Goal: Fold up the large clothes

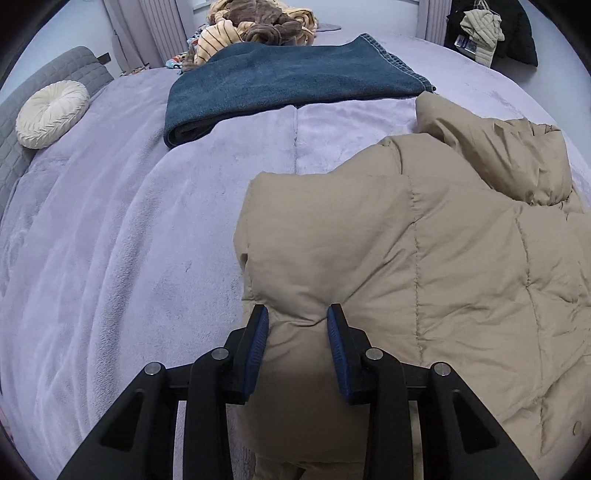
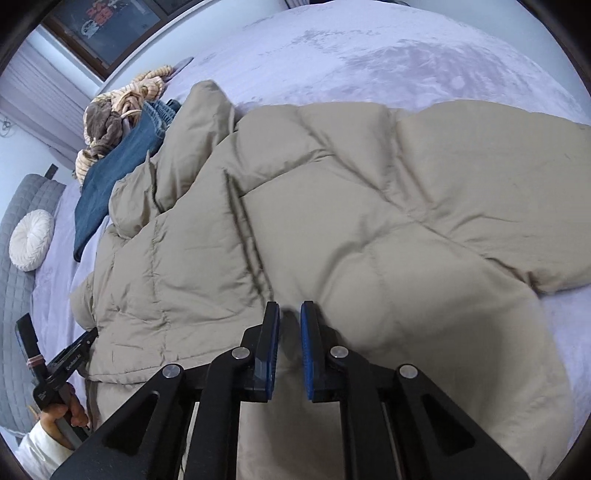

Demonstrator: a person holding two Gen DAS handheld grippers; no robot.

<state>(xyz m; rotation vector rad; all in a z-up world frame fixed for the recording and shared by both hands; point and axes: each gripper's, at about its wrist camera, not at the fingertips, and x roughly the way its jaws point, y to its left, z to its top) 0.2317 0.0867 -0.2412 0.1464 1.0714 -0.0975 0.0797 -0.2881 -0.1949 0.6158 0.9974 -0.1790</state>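
Note:
A tan quilted puffer jacket (image 1: 443,266) lies spread on the lilac bed (image 1: 129,240). My left gripper (image 1: 297,314) pinches a bunched fold at the jacket's left edge between its blue pads. In the right wrist view the jacket (image 2: 369,206) fills the middle, its sleeve reaching right. My right gripper (image 2: 290,308) sits over the jacket's near edge, jaws a narrow gap apart; fabric seems to sit between them, but I cannot tell if it is gripped. The left gripper (image 2: 90,334) shows at the jacket's left edge.
Folded blue jeans (image 1: 288,81) lie beyond the jacket, with a heap of striped and brown clothes (image 1: 258,26) behind. A round white cushion (image 1: 51,114) rests against the grey headboard (image 1: 11,147). Clothes hang at far right (image 1: 484,33).

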